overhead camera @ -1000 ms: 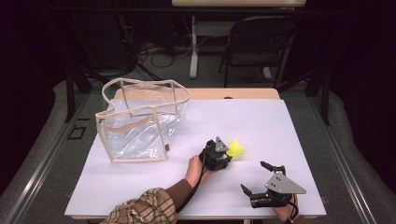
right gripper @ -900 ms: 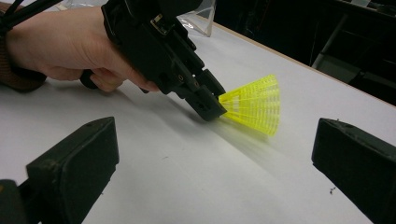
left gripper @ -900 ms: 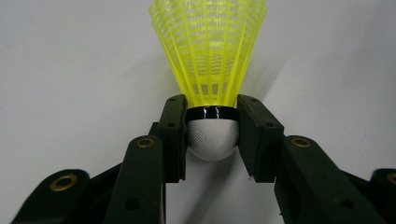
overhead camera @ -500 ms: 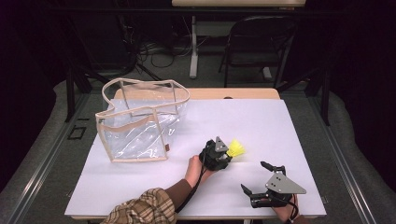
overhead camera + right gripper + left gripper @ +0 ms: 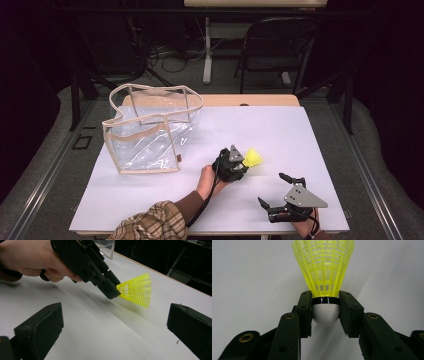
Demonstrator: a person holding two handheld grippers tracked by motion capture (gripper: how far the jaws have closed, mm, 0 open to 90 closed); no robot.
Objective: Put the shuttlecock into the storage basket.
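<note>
1. Shuttlecock, yellow plastic with a netted skirt and a white rounded cork ringed by a black band: in the left gripper view the top of its skirt is cut off by the upper edge, and both sides of the cork sit behind the pads.
2. In the high view the same shuttlecock shows as a small yellow fan; its cork is hidden by the left tongs.
3. Whether the skirt touches the white surface is hard to make out; in the right gripper view it appears lifted a little, with a blurred shadow beneath.
4. The left tongs pinch the cork from both sides, the skirt pointing away from the hand.
5. The left hand reaches forward from a plaid sleeve, tongs tilted down toward the surface near its middle front.
6. The right tongs are spread wide with nothing between them, low near the front right edge, well apart from the shuttlecock; the right hand is partly cut off by the bottom edge.
7. A clear plastic bag with beige trim stands upright at the left, apart from both tongs.
</note>
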